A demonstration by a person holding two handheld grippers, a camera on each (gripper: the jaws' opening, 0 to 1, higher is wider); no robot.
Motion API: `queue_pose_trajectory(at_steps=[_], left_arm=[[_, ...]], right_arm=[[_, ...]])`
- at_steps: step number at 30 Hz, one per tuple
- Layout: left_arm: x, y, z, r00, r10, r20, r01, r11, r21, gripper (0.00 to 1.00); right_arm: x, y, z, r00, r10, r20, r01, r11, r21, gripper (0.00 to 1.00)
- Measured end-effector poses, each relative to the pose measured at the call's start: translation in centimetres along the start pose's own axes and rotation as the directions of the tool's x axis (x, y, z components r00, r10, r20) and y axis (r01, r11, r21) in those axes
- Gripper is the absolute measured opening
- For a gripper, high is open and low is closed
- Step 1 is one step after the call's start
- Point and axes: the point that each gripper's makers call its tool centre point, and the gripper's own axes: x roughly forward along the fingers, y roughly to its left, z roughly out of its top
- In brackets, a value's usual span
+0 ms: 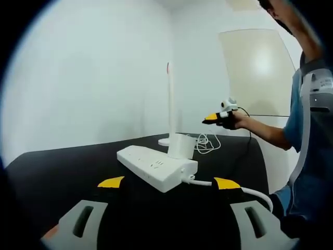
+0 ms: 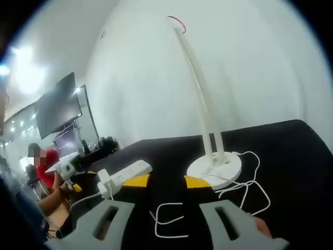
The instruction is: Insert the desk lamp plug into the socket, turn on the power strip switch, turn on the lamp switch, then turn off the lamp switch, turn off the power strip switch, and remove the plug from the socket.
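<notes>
Left gripper (image 1: pixel 169 183): low over the near edge of the black tabletop (image 1: pixel 62 166), jaws wide apart, nothing between them, yellow tips on either side of the white power strip (image 1: pixel 156 166).

Power strip: flat on the tabletop, toward the middle, running diagonally; white adapter plug (image 1: pixel 181 146) upright in a socket at its nearer end. Own thick white cable (image 1: pixel 229 186) out of that same end, off toward the right edge of the tabletop.

Desk lamp (image 1: pixel 170 104): behind the strip, toward the far edge, round white base (image 2: pixel 214 167) flat on the tabletop, thin white arm upright with a small red mark at the top. No glow visible at the lamp. Thin white cord (image 1: pixel 207 143) in loose loops on the tabletop beside the base.

Right gripper (image 2: pixel 166 182): in the air over the right side of the tabletop, in a person's hand (image 1: pixel 240 120), apart from lamp and strip. In the right gripper view, jaws open wide, empty, lamp base and a bend of cord beyond the tips.

Position of the strip switch: cannot tell.
</notes>
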Motion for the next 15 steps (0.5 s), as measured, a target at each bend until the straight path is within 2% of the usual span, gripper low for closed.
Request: queue_pose_trajectory(at_steps=[15], left_arm=[[-0.02, -0.21, 0.08, 1.0, -0.005, 0.004, 0.005, 1.0, 0.005, 0.63]], right_arm=[[0.4, 0.38, -0.04, 1.0, 0.005, -0.012, -0.005, 1.0, -0.003, 0.25]])
